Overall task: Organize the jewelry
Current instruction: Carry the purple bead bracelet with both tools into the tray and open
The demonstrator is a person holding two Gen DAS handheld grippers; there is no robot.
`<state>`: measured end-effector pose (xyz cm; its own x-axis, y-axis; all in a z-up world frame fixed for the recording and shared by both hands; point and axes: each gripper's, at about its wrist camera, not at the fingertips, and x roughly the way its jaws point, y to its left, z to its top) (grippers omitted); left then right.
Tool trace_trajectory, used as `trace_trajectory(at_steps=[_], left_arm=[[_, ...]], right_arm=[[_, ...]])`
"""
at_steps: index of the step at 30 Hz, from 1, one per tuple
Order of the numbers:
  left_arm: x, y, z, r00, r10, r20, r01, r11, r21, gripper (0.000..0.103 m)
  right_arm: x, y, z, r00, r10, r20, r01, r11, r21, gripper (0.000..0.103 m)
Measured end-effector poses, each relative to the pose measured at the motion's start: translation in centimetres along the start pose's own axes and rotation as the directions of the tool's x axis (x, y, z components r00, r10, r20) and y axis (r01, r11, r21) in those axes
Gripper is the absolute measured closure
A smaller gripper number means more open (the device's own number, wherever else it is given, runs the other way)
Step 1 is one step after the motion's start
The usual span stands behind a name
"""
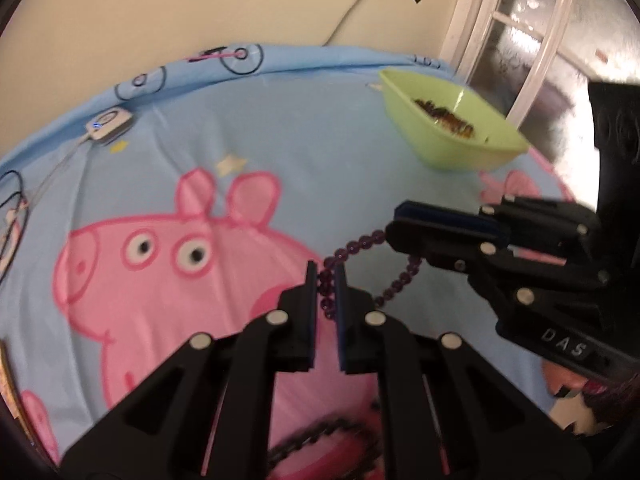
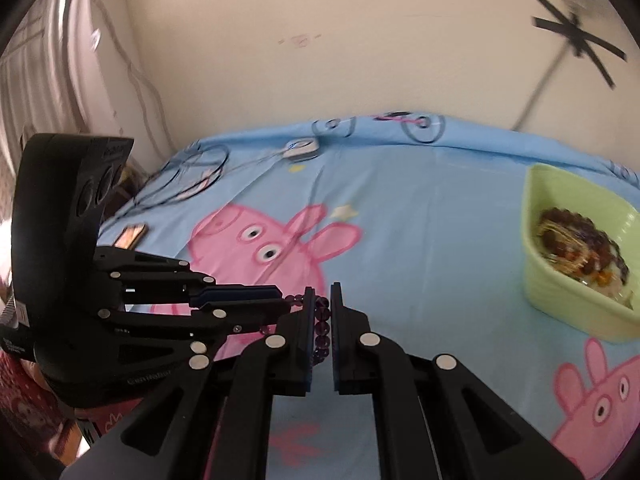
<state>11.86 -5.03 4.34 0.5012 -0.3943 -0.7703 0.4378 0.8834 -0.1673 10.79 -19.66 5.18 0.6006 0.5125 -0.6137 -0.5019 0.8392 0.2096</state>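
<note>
A purple bead bracelet hangs stretched between both grippers above the blue cartoon-pig sheet. My left gripper is shut on one side of it. My right gripper comes in from the right and is shut on the other side. In the right wrist view the right gripper holds the beads, and the left gripper meets it from the left. A green tray with brown beaded jewelry sits at the back right; it also shows in the right wrist view.
A small white device with thin cables lies at the sheet's far left edge by the wall. A dark chain lies on the sheet under my left gripper. A window frame and a clear tube stand behind the tray.
</note>
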Motion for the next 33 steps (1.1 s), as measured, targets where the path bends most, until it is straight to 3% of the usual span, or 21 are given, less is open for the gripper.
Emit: trace_trajectory(at_steps=[10,16,21,23,24,25,30,33], left_arm=[[1.7,-4.7,7.9,0.992,-0.12,0.045,0.119,0.993,0.027,0.096],[3.3,-8.6,13.6,0.979,-0.191,0.072,0.186,0.98,0.069,0.096],[5.8,-10.8,17.0,0.981,-0.166,0.103,0.157,0.984,0.084,0.096],[7.4,-11.0,18.2,0.982,-0.149,0.114,0.142,0.987,0.073,0.087],[7.8,-10.9,18.4,0.985,-0.136,0.105,0.129,0.989,0.066,0.071],[8.1,-10.7,18.6,0.989,-0.107,0.099,0.102,0.994,0.046,0.067],[4.7,-8.4,16.4,0.98,-0.128,0.152,0.127,0.992,0.012,0.067],[1.6,-6.0,13.1,0.98,-0.121,0.161,0.121,0.993,0.008,0.067]], right_arm=[[-3.8,-6.1,2.0,0.992,-0.063,0.114,0.048,0.991,0.126,0.103],[-7.5,-11.4,4.2,0.966,-0.16,0.2,0.122,0.974,0.19,0.103],[-7.7,-15.8,5.4,0.956,-0.21,0.204,0.159,0.958,0.239,0.103],[-6.8,-17.6,5.8,0.951,-0.232,0.207,0.174,0.949,0.264,0.103],[-6.5,-18.1,5.9,0.951,-0.233,0.202,0.173,0.945,0.276,0.103],[-6.2,-18.9,5.9,0.952,-0.245,0.184,0.181,0.935,0.306,0.103],[-7.5,-18.5,3.3,0.949,-0.223,0.223,0.129,0.92,0.369,0.103],[-7.6,-16.4,1.5,0.963,-0.165,0.213,0.079,0.929,0.362,0.103]])
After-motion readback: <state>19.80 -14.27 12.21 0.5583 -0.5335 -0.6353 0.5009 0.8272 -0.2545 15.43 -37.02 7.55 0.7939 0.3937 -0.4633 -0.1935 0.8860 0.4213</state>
